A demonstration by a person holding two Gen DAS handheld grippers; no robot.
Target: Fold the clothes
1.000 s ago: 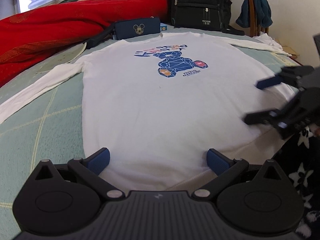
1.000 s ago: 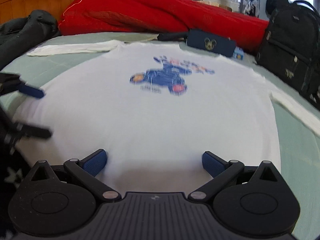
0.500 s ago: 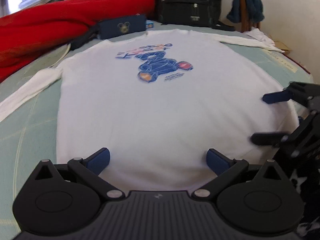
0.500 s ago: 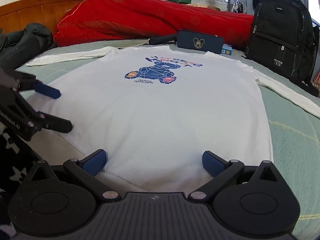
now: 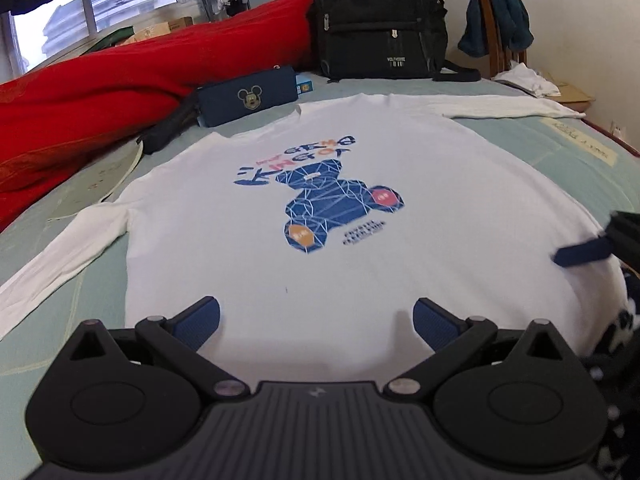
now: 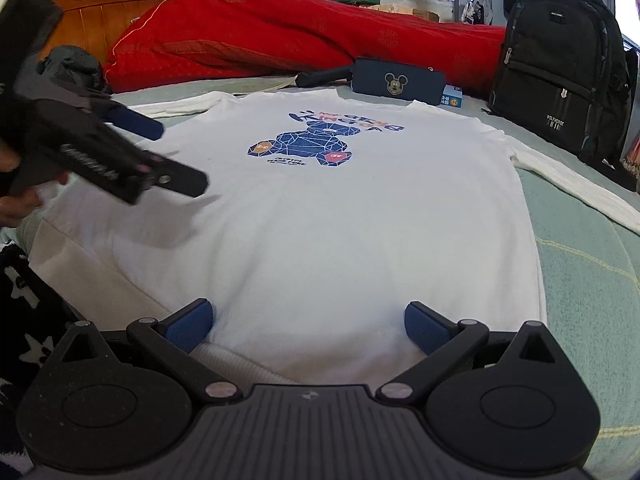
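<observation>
Nearest the cameras, the left black two-finger gripper with blue pads (image 5: 316, 318) and the right black two-finger gripper with blue pads (image 6: 308, 326) both hover with their fingers spread wide apart, holding nothing, each just above the near hem of the garment. The white long-sleeved cotton shirt with a blue geometric bear print (image 5: 320, 216) lies flat, print side up, on the pale green checked bed cover (image 6: 588, 264), its hem toward the person and its collar away. Both sleeves stretch outward: the left long white sleeve (image 5: 60, 268) and the right long white sleeve (image 6: 576, 184).

Progress, judged from this layout: the shirt is spread and smoothed, but no fold has been made (every fold is still to do).

Count, near to far: two grippers; one shirt with two sleeves; one navy pouch with a mouse-head emblem (image 5: 248, 96); one rolled red quilt (image 6: 280, 36); one black backpack (image 5: 380, 20). Farthest, one wooden chair draped with a teal cloth (image 5: 496, 20) stands by the wall.
</observation>
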